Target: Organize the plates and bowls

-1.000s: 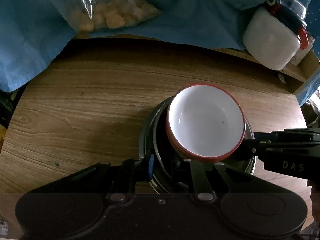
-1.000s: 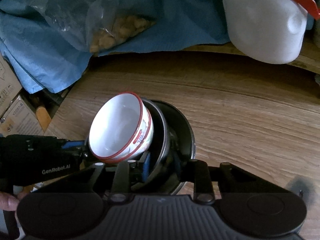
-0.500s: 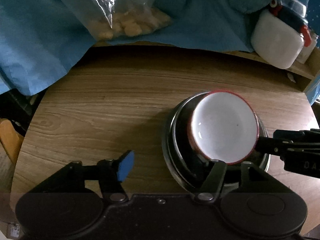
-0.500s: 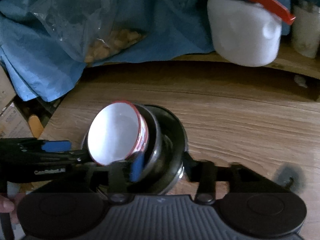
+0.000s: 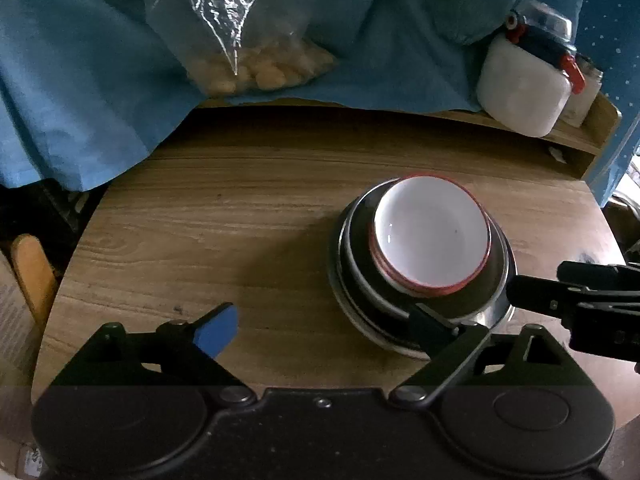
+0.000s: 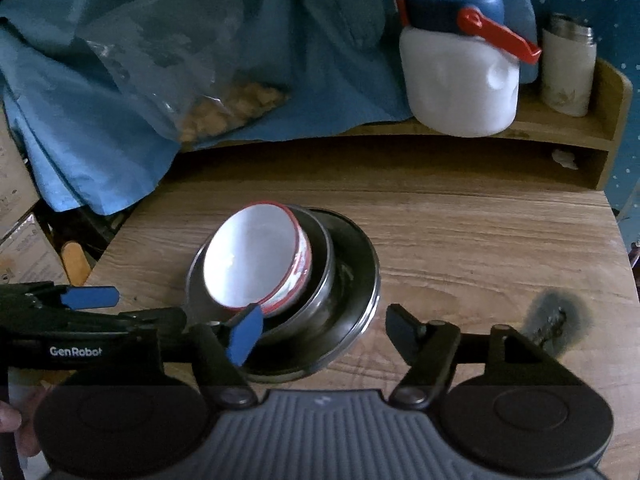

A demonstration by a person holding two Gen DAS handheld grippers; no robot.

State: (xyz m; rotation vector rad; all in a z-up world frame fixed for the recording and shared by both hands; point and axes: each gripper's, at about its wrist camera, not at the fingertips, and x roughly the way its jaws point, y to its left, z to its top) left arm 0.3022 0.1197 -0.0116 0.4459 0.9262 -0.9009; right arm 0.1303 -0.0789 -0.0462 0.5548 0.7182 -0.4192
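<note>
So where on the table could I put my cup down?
Bare wood lies left of the bowl stack, toward the blue cloth, and right of it in the right view, up to the shelf. Around the stack, both open grippers crowd in.

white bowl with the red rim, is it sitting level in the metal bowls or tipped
Tipped. The white red-rimmed bowl leans inside the stacked round metal bowls: in the right wrist view its mouth faces left, with its outer wall showing on the right.

Dim, bluish light; soft shadows; fisheye bends edges, corners black; slight softness throughout.
</note>
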